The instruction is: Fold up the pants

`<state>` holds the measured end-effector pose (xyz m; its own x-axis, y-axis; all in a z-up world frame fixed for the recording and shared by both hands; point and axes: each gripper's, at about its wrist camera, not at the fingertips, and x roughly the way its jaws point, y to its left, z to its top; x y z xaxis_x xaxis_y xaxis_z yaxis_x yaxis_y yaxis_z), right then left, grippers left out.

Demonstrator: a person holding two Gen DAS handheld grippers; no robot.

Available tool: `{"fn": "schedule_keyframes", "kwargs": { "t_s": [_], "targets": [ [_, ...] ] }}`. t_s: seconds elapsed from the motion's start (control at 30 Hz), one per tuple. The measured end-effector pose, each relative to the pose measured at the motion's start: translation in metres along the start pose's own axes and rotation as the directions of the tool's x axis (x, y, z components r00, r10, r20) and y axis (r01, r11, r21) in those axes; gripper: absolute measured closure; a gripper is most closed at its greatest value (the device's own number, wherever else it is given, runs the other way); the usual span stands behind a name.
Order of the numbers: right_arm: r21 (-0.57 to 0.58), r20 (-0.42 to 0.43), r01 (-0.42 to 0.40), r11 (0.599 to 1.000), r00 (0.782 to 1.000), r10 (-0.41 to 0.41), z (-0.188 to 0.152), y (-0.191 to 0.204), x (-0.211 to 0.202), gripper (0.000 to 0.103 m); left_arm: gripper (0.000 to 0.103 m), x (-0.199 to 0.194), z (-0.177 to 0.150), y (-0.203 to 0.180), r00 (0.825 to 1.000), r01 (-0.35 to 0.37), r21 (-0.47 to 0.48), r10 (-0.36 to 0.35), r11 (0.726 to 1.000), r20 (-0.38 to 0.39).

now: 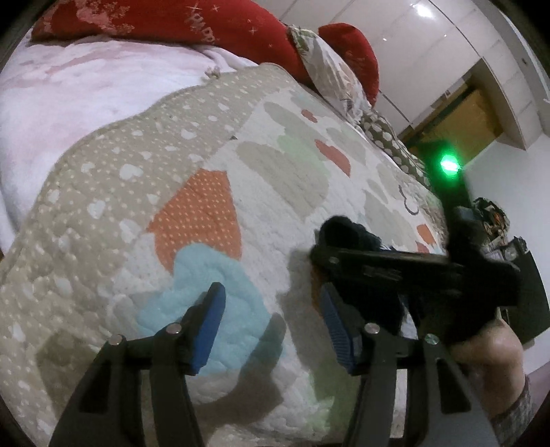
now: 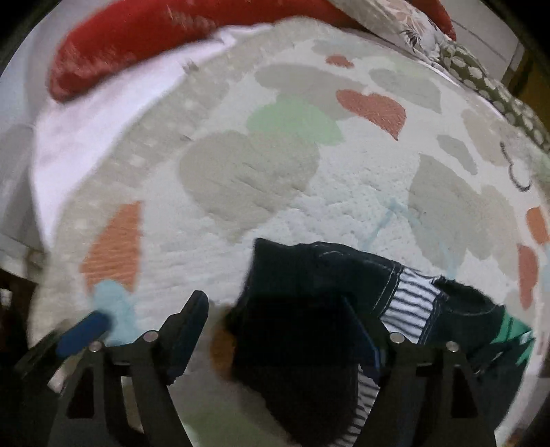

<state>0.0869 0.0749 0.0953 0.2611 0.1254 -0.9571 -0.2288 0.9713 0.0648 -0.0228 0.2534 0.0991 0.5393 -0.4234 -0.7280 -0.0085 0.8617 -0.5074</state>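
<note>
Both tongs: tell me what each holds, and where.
Nothing held. Left tongs open over the quilt; right tongs open above the dark pants, not pinching.

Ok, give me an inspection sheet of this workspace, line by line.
Surface: quilt with heart patches spread on a bed.
Job's things: dark pants with striped lining, bunched on the quilt.
Clutter: red pillows, pink blanket.
Grippers: left gripper open over bare quilt; right gripper open, pants between its fingers, not pinched.
Cables: nothing seen.
Surroundings: white wardrobe, green light.
</note>
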Motion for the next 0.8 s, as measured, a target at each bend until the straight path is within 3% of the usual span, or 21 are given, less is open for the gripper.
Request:
{"fn": "schedule_keyframes", "kwargs": {
  "t_s": [0.07,0.1,0.17,0.37,0.5,0.67,0.8],
  "targets": [
    [0.001,-0.03,0.055,0.998,0.998,-0.055,0.002,-0.002,0.013,0.039,0.045,0.003,-0.003,-0.005,1.0,0.012,0.014,-0.011,1.0,-0.016],
    [0.007,-0.025,0.069,0.998,0.997,-0.069,0.002,-0.005,0.013,0.044,0.045,0.006,-0.004,-0.008,1.0,0.016,0.024,-0.015,1.0,-0.022],
    [0.022,-0.001,0.061,0.998,0.998,-0.061,0.0,-0.012,0.006,0.065,0.045,0.012,-0.006,-0.016,0.999,0.026,0.044,-0.025,0.999,-0.032],
    [0.097,0.073,-0.085,0.992,0.994,0.078,-0.007,-0.043,-0.023,0.069,0.045,0.037,-0.019,-0.052,0.994,0.053,0.134,-0.04,0.99,-0.1],
    [0.131,0.142,-0.165,0.978,0.979,0.146,-0.015,-0.056,-0.048,0.069,0.045,0.037,-0.023,-0.063,0.993,0.055,0.159,-0.038,0.986,-0.111],
    [0.188,0.263,-0.297,0.936,0.934,0.243,-0.045,-0.086,-0.083,0.069,0.045,0.031,-0.02,-0.078,0.993,0.053,0.18,-0.033,0.982,-0.111],
    [0.25,0.365,-0.367,0.896,0.893,0.263,-0.074,-0.131,-0.105,0.069,0.045,0.032,-0.016,-0.1,0.994,0.042,0.213,-0.02,0.976,-0.104]
  ]
}}
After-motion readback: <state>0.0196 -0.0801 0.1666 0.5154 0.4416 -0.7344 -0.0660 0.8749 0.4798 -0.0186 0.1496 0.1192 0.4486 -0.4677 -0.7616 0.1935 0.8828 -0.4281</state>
